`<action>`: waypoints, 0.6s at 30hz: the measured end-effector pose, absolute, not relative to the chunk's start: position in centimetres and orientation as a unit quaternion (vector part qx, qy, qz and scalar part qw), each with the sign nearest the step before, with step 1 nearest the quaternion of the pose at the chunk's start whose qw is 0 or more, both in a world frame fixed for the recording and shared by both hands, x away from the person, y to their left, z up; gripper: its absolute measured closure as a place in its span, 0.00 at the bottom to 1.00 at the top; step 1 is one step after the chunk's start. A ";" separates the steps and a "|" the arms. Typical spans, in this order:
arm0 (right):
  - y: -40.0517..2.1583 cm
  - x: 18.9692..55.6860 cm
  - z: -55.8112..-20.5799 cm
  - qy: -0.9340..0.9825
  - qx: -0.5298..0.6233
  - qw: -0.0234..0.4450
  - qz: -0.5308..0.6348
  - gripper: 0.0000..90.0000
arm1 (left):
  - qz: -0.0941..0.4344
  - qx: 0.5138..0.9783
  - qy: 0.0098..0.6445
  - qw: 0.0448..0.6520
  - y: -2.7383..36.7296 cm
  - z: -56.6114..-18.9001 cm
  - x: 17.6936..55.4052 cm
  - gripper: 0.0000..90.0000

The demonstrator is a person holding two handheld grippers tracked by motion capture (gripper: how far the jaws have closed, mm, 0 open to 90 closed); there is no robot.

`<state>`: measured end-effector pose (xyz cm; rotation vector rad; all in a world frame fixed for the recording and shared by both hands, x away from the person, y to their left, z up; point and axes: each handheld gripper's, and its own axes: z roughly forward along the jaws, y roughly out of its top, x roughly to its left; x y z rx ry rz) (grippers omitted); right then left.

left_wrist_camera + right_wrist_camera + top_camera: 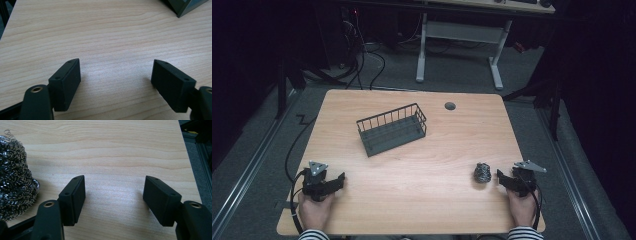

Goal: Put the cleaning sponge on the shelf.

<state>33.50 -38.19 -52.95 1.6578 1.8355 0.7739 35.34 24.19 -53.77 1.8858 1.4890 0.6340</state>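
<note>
My left gripper [341,179] sits at near-left corner of table [422,165], jaws wide apart, nothing between them; left gripper view shows bare wood in the gap [116,77] and a corner of the basket [186,6] far off at top right. My right gripper [501,176] is at near-right edge, jaws also spread wide, holding nothing [115,200]. Scourer [482,172], a steel-wool ball, lies on table just beside right gripper, to its left, not between jaws; in right gripper view it sits [13,177] outside the left jaw, close by. Contact w/ jaw: cannot tell. Wire basket [392,129] stands mid-table, well apart from both grippers.
</note>
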 end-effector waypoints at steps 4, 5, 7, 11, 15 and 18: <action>-38.2 33.5 -53.0 0.682 0.615 0.272 0.287 0.39 | 0.242 0.718 0.568 0.322 24.2 -53.8 35.3 0.27; -38.2 33.5 -53.0 0.682 0.615 0.272 0.287 0.39 | 0.242 0.718 0.568 0.322 24.2 -53.8 35.3 0.27; -38.2 33.5 -53.0 0.682 0.615 0.272 0.287 0.39 | 0.243 0.717 0.568 0.322 24.2 -53.8 35.4 0.27; -38.2 33.5 -53.0 0.682 0.615 0.272 0.287 0.39 | 0.243 0.718 0.568 0.322 24.1 -53.8 35.4 0.27; -38.2 33.5 -53.0 0.682 0.615 0.272 0.287 0.39 | 0.244 0.716 0.569 0.322 24.0 -53.8 35.5 0.28; -38.2 33.5 -52.9 0.683 0.615 0.272 0.287 0.39 | 0.245 0.715 0.571 0.321 23.9 -53.8 35.7 0.28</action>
